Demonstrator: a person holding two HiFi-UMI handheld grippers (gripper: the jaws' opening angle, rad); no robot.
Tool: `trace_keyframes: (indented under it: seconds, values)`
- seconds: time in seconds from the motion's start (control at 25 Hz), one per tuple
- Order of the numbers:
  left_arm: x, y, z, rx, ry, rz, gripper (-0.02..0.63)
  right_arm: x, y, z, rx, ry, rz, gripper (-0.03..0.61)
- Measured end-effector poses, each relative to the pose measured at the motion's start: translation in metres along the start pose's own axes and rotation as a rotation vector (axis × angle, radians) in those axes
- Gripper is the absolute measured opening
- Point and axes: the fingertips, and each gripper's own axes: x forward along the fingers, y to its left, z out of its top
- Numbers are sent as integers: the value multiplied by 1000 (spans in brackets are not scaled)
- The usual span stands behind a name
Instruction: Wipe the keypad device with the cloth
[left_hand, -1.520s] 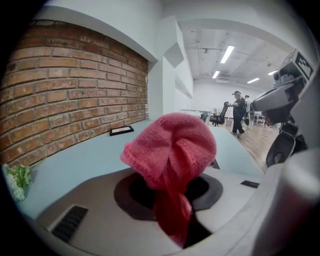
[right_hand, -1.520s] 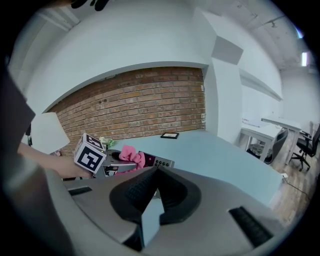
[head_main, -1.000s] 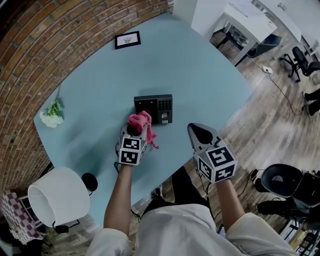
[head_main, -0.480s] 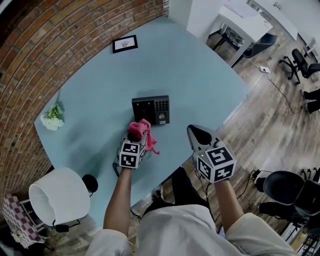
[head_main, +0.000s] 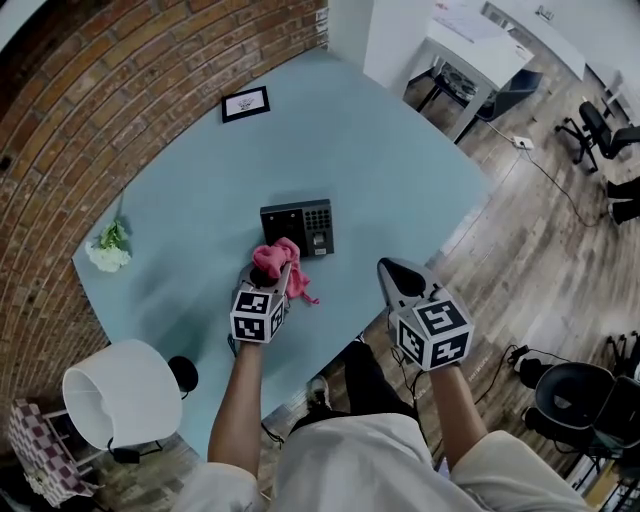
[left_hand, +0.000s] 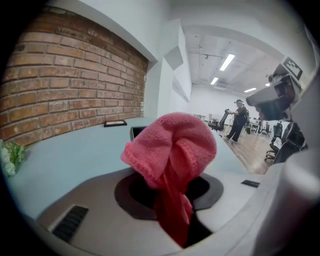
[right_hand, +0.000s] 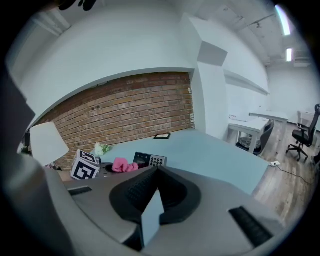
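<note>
The black keypad device (head_main: 297, 228) lies flat near the middle of the light blue table (head_main: 380, 150). My left gripper (head_main: 272, 272) is shut on a bunched pink cloth (head_main: 277, 260), which hangs just at the keypad's near edge. In the left gripper view the cloth (left_hand: 172, 147) fills the space above the jaws, and a corner of the keypad (left_hand: 136, 131) shows behind it. My right gripper (head_main: 393, 270) is shut and holds nothing, off to the right over the table's near edge. The right gripper view shows the keypad (right_hand: 150, 160) and the cloth (right_hand: 121, 165) to its left.
A small framed picture (head_main: 245, 103) lies at the table's far side and a white flower (head_main: 108, 247) at its left edge. A white lamp (head_main: 120, 390) stands at the near left. A white desk (head_main: 480, 45) and office chairs (head_main: 600, 125) stand beyond the table.
My left gripper and the pink cloth have drawn back a little from over the keypad toward its near edge. The right gripper has barely moved.
</note>
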Motion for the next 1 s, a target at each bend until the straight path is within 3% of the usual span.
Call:
trace_keyframes:
  seconds: [0.2,0.36,0.68,1.0]
  values:
    - [3,1,63,47,-99,28,144,-9,-4,-1,17,-8,-13,20]
    - [21,12,88,67,-98,64,144,-11,-7,-5,23,0,-11,20]
    - [42,18,83,53,-72,88,144,-9,-15,-11,24,18,-12,20]
    - [44,9,69,96,-42,75,144,-4,-15,-10,24,31,-4,20]
